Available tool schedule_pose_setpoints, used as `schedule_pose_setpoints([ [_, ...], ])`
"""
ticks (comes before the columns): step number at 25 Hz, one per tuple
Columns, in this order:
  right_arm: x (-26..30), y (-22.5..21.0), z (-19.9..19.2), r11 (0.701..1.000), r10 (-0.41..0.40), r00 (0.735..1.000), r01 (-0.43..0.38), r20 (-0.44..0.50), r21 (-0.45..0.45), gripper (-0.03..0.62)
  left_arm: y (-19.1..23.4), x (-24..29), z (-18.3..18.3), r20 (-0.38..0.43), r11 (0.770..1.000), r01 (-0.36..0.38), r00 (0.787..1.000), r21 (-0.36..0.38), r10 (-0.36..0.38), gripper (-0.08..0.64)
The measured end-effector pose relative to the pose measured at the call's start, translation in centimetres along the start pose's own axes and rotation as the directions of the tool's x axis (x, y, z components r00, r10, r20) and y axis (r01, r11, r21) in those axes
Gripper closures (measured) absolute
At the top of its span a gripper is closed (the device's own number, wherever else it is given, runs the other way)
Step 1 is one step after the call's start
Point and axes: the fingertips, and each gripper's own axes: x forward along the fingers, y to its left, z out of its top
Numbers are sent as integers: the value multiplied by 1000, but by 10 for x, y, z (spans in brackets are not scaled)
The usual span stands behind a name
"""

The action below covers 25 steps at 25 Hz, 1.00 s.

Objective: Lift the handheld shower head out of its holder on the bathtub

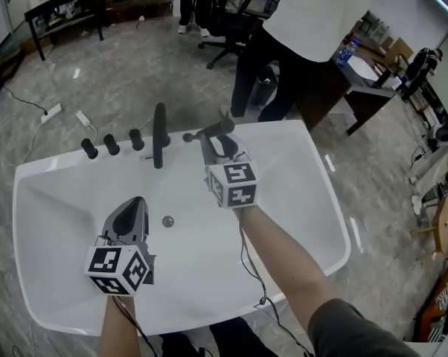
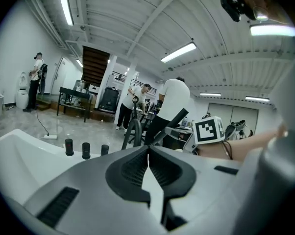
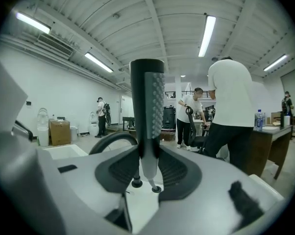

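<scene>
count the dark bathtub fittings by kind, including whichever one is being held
knobs: 3
arched spout: 1
handheld shower head: 1, clamped in the right tongs
total: 5

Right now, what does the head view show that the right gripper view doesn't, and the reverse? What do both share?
Head view only: the whole bathtub, its drain, three black knobs, the left gripper. Right gripper view only: the dotted face of the shower head, ceiling lights. Both: the right gripper shut on the shower head, the black arched spout.
</scene>
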Motion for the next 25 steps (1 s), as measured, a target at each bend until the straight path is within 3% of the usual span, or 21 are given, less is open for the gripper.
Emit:
schedule_pose_setpoints([
  [6,-57,19,37,999,-38,999,38,32,24,463,-16,-45,18,29,999,45,999,-22,-44,545],
  [13,-123,43,88,997,-69,995,66,74,31,463,-42,-97,49,45,994,106,993,13,-106,545],
  [25,-230,118,112,980,-163,981,149,106,135,463,-62,-200,73,26,970,229,972,83,-232,545],
])
